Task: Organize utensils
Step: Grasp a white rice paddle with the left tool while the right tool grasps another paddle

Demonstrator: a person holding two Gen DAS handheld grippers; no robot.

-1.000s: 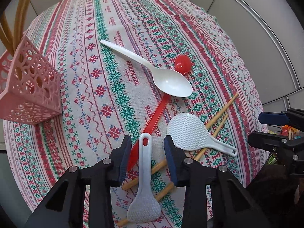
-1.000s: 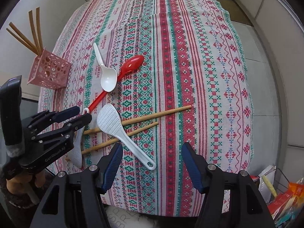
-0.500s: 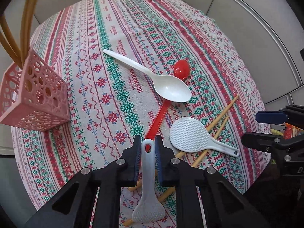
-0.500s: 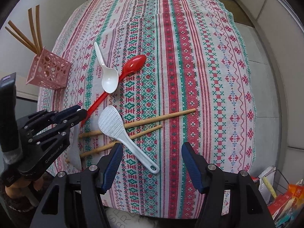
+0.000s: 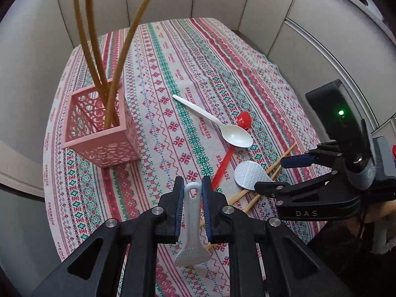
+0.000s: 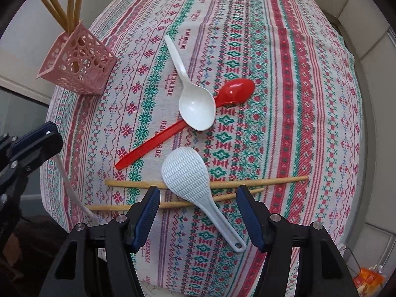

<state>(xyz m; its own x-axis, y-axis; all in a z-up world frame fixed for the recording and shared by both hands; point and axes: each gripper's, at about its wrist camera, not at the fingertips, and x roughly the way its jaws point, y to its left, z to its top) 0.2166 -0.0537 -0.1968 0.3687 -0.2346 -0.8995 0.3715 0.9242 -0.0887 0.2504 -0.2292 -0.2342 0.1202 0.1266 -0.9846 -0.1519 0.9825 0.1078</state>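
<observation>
My left gripper [image 5: 192, 187] is shut on a grey rice paddle [image 5: 191, 222] by its handle and holds it above the table, scoop hanging down. A pink lattice utensil holder [image 5: 99, 126] with several chopsticks stands at the left; it also shows in the right wrist view [image 6: 76, 61]. My right gripper [image 6: 198, 198] is open, low over a white rice paddle [image 6: 188, 173] that lies across two wooden chopsticks [image 6: 259, 182]. A white spoon [image 6: 193, 99] lies over a red spoon [image 6: 222, 96].
The table wears a patterned red, green and white cloth [image 6: 284, 99]. Its edge drops off near me and to the right, with grey wall panels [image 5: 309, 37] beyond. The left gripper [image 6: 29, 148] shows at the left of the right wrist view.
My left gripper closed on the grey rice paddle's handle and lifted it off the chopsticks, rising and tilting toward the pink holder. My right gripper moved closer over the white rice paddle.
</observation>
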